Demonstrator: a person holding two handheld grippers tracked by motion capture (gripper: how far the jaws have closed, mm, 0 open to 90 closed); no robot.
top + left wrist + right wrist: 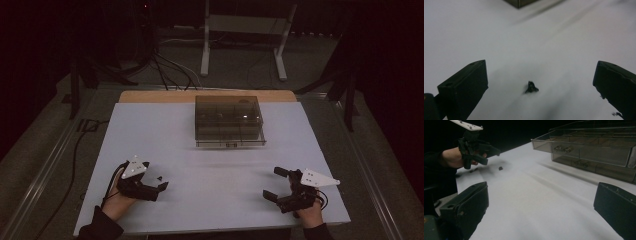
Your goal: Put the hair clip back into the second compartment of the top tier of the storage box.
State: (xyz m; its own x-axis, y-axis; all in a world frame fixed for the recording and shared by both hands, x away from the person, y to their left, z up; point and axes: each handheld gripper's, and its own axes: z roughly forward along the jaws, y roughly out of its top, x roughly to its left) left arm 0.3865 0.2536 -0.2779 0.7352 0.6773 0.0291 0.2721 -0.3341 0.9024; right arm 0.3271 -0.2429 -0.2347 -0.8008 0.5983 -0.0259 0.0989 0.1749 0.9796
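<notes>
Writing: none big enough to read on the box or the grippers.
Left gripper (pixel 159 181): held low over the left front of the table; fingers (pixel 464 87) spread wide, gripping nothing.
Small black piece (pixel 159 178): lying on the table just beyond the left gripper, between its spread fingers, not touched by them.
Left gripper view: shows the small black piece (pixel 531 87) close up, a dark lump with a pointed top, and one corner of the box at the top edge.
Table (pixel 210 200): flat and white, with a strip of bare wood at the far edge.
Box (pixel 229 120): see-through and smoky brown, at the far middle of the table, well apart from both grippers.
Right gripper view: shows the box (pixel 599 152) from the side, with drawers inside; small shiny things in one drawer, too small to tell.
Right gripper (pixel 273 183): held low over the right front of the table; fingers (pixel 466 207) spread wide, gripping nothing.
Room: dark, with grey floor, black cables and a white metal stand (pixel 245 30) behind the table.
</notes>
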